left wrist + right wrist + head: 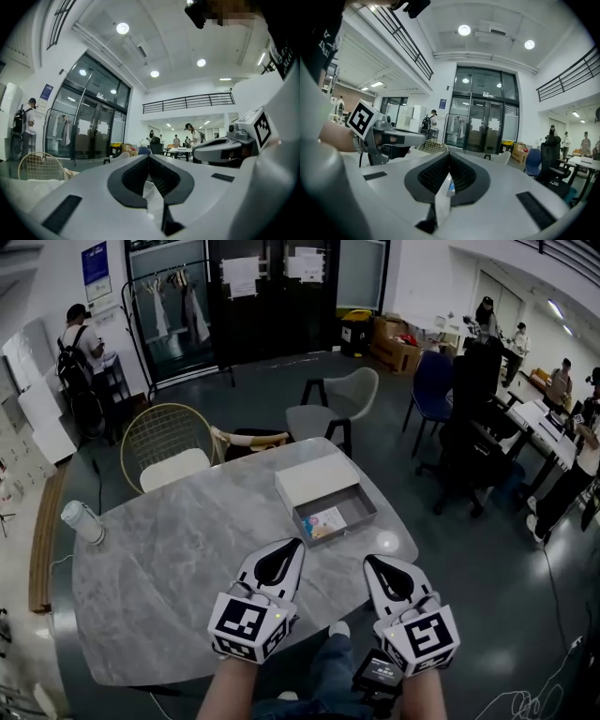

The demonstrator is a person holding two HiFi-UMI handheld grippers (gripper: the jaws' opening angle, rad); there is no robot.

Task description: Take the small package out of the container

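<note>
Left gripper [294, 547] and right gripper [371, 563] side by side at near edge of bench [178, 559]; fingers of both clenched, nothing held. Package [323, 522] lies in the left end of the open container [367, 503], near and ahead of both grippers, untouched. White lid [314, 479] lies against the container's far side.
</note>
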